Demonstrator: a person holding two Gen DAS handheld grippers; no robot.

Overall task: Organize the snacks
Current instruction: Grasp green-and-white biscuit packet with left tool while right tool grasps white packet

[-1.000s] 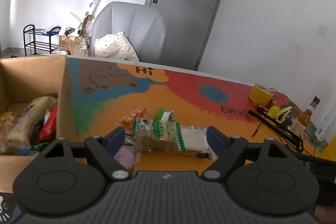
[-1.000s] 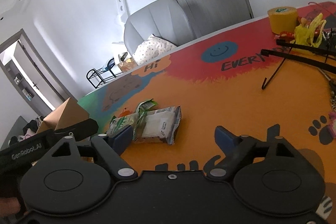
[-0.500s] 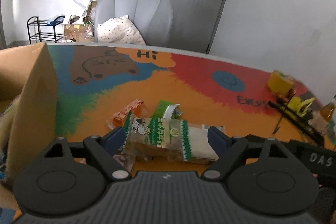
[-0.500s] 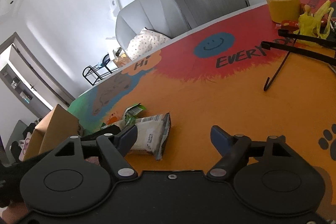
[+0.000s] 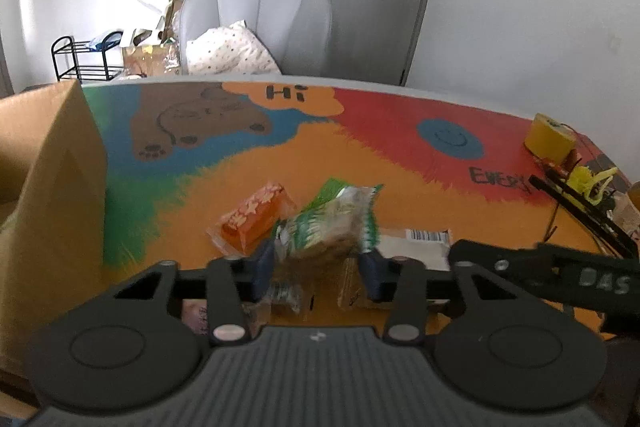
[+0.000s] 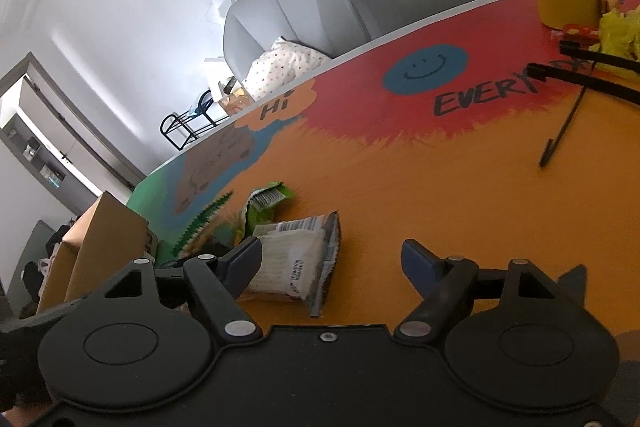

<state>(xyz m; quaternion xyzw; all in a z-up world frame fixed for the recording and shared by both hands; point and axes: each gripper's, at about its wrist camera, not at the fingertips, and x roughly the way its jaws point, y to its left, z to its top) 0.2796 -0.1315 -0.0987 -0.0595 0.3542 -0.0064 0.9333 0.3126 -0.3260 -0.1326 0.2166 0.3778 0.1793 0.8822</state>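
Observation:
Several snack packets lie on the colourful table mat (image 5: 360,163). My left gripper (image 5: 318,265) has its jaws closing on a green-and-clear snack packet (image 5: 332,223), which bunches up between the pads. An orange packet (image 5: 252,217) lies just to its left, and a white packet (image 5: 416,247) just to its right. In the right wrist view my right gripper (image 6: 332,261) stands open low over the mat. Its left fingertip overlaps the white packet (image 6: 292,259), and its right fingertip is over bare mat. The green packet (image 6: 264,207) shows behind.
An open cardboard box (image 5: 48,187) stands at the left edge of the table. A yellow tape roll (image 5: 548,139), a yellow bag and black rods (image 6: 580,75) crowd the far right. A grey chair (image 5: 256,19) stands behind the table.
The left jaws have closed in on the green packet, which now bunches up between them. The right gripper has moved closer to the white packet.

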